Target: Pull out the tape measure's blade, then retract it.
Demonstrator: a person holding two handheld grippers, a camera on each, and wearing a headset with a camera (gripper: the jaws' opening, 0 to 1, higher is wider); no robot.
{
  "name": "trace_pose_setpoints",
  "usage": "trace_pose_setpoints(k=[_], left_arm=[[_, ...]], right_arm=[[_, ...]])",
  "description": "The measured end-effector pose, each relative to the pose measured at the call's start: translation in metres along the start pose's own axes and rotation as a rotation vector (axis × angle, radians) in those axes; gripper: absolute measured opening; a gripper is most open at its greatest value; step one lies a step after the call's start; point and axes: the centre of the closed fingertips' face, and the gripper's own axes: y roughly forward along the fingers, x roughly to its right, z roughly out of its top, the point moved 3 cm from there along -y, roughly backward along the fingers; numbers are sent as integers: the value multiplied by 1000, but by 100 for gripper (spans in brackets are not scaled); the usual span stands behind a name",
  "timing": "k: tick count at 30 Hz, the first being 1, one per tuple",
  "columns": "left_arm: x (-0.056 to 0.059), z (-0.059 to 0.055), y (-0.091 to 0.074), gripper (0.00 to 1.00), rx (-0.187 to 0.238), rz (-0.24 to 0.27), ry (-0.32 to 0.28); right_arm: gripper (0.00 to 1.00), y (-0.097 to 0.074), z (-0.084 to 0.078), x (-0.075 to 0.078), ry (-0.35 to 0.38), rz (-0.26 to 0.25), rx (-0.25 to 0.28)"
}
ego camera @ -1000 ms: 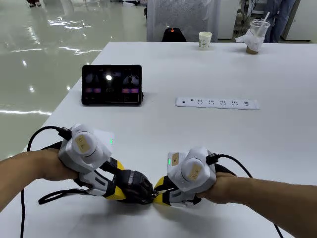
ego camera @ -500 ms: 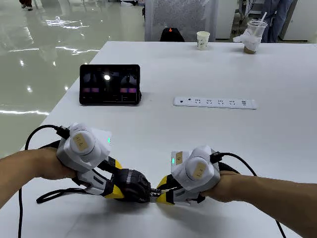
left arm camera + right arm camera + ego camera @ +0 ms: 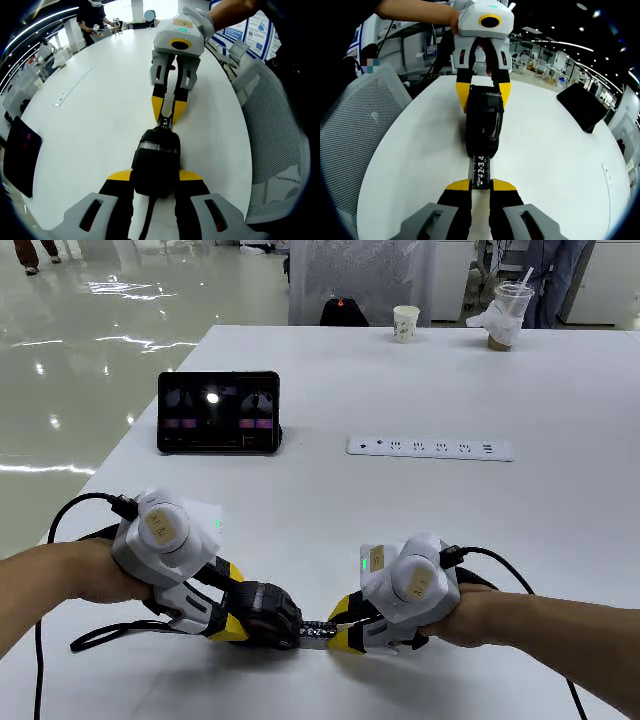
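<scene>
Showing numerals 2-3-4, the blade (image 3: pixel 480 171) lies pinched by the right claw (image 3: pixel 480 186).

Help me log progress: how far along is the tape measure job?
Done: the left gripper clamps the tape measure case, and the right gripper pinches the blade. In hand: pulling, with a short numbered stretch out. Left: the rest of the pull, then retracting.

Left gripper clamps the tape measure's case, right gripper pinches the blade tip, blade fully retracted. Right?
No: the blade is out a short way, printed numbers showing between case and right gripper in the right gripper view. The rest holds.
</scene>
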Motion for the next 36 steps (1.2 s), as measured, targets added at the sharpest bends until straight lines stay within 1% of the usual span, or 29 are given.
trace_pose_setpoints(k=[13,18,23,36], left_arm=[[1,1,0,25,-8,3,0],[8,6,-2,25,-17,3,4],[10,8,-4,25,-21,2,2],[11,8,-5,25,-25,5,-5]], right_arm=[[9,-8,-7,-1,2,-5,-8],[9,-9,-8,0,1,-6,-11],[9,-11,-11,-1,5,-6,-11],[9,-21,-22,-2,22,-11,-16]])
